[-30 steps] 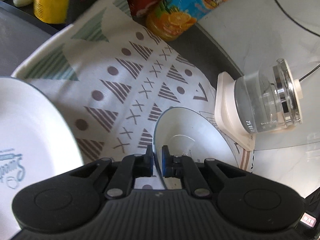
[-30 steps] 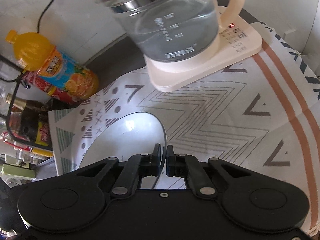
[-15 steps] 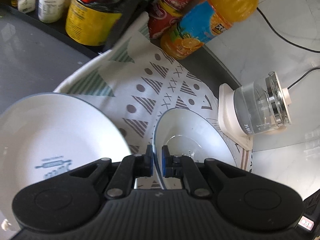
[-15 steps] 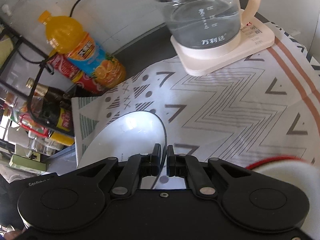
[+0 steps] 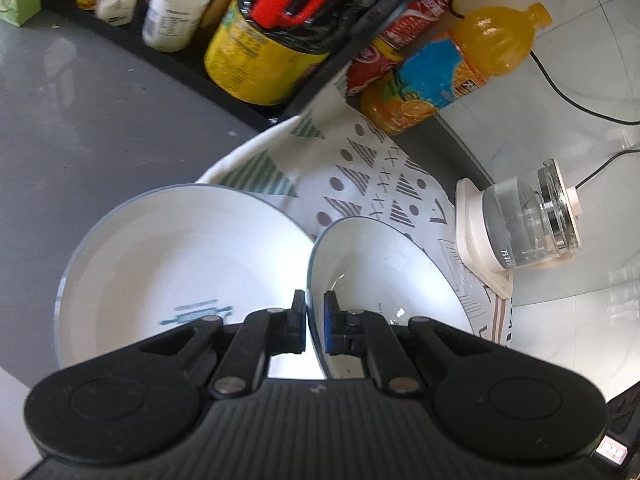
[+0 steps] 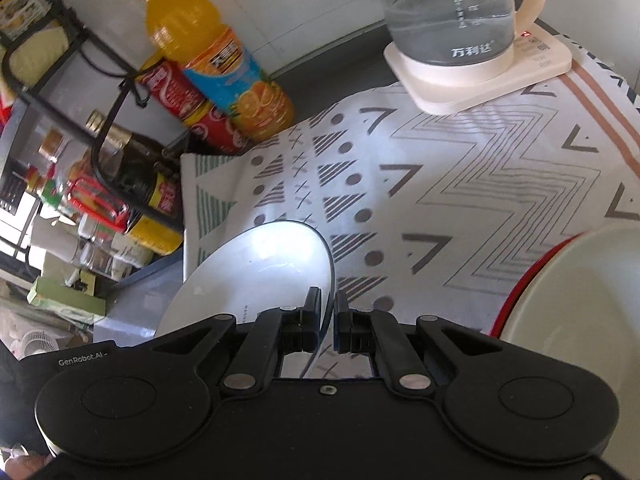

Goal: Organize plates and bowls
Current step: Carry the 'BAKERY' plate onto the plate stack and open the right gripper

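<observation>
My left gripper is shut on the left rim of a white, blue-edged plate, which is tilted and held above the patterned cloth. In the right wrist view my right gripper is shut on the right rim of a white plate of the same look, apparently the same one. A larger white plate with a blue logo lies lower down, left of the held plate. A cream bowl with a red rim shows at the right edge.
A glass kettle on its cream base stands on the cloth's far side. An orange juice bottle and a red cola bottle stand by a black rack of jars and sauce bottles. Grey counter lies to the left.
Both grippers have pulled back and slightly up with the plate. The kettle and bottles look farther off, the logo plate has come fully into view, and the red-rimmed bowl has appeared.
</observation>
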Action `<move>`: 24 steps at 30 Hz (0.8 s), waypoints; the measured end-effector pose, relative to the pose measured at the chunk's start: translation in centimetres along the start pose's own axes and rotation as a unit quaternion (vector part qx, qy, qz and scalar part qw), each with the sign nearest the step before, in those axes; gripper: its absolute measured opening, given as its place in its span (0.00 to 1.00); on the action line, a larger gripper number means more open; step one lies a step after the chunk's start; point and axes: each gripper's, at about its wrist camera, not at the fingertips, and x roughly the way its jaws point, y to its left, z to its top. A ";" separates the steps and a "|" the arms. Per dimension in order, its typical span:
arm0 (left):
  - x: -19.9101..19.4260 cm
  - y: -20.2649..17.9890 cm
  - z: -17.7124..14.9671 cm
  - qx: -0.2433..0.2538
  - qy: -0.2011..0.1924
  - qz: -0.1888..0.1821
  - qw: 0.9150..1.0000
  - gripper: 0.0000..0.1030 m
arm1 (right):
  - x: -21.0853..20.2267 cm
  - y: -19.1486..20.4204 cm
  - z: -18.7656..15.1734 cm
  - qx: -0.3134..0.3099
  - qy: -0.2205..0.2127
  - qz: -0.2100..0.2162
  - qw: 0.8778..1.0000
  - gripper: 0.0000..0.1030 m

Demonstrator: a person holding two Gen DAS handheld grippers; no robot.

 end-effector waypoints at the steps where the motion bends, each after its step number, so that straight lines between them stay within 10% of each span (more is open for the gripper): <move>1: -0.2 0.3 0.0 -0.001 0.000 0.001 1.000 0.05 | 0.0 0.3 -0.2 -0.002 0.001 0.000 1.000 0.06; 24: -2.3 5.6 -0.4 -0.020 -0.004 0.013 1.000 0.06 | 1.1 4.1 -3.8 -0.038 0.013 0.004 0.999 0.06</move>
